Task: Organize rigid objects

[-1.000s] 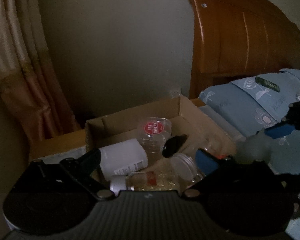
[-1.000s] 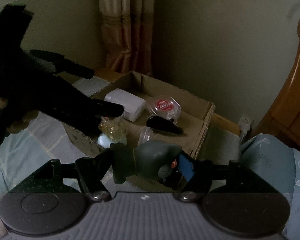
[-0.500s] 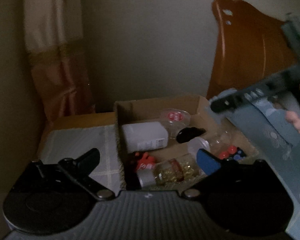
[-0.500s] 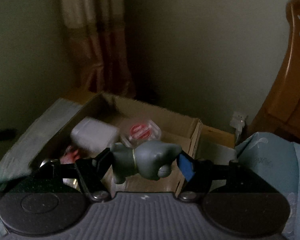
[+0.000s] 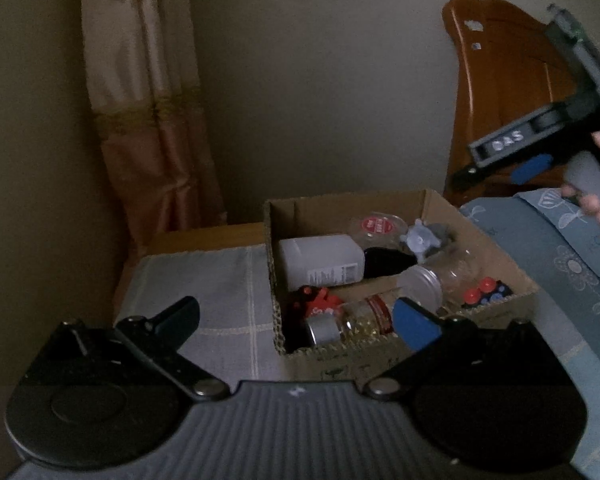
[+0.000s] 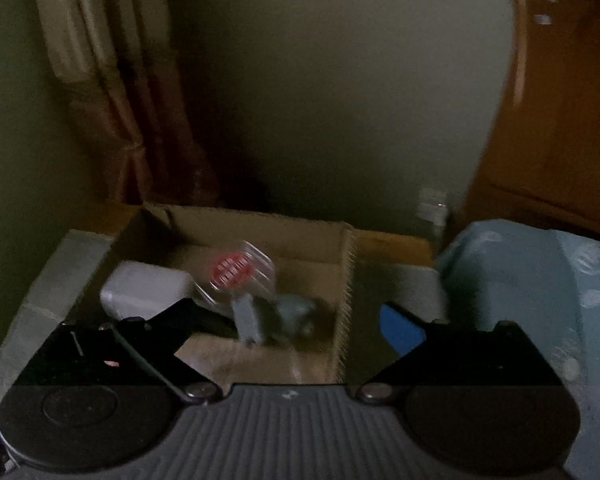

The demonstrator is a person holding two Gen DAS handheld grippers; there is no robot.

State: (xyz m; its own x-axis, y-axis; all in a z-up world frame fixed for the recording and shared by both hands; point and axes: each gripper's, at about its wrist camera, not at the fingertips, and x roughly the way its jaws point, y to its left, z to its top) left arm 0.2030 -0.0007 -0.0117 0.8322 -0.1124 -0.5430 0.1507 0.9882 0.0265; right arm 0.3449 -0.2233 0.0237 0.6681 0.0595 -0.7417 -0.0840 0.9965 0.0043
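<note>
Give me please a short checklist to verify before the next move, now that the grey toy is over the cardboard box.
1. Right gripper free of the toy: ok, its jaws are opening and no pad touches it.
2. Grey toy inside the cardboard box: ok, it is among the items near the right wall.
3. Toy at rest: cannot tell, it is blurred in the right wrist view.
4. Left gripper empty: ok, jaws open, nothing between.
5. White bottle inside the box: ok, lying on its side.
</note>
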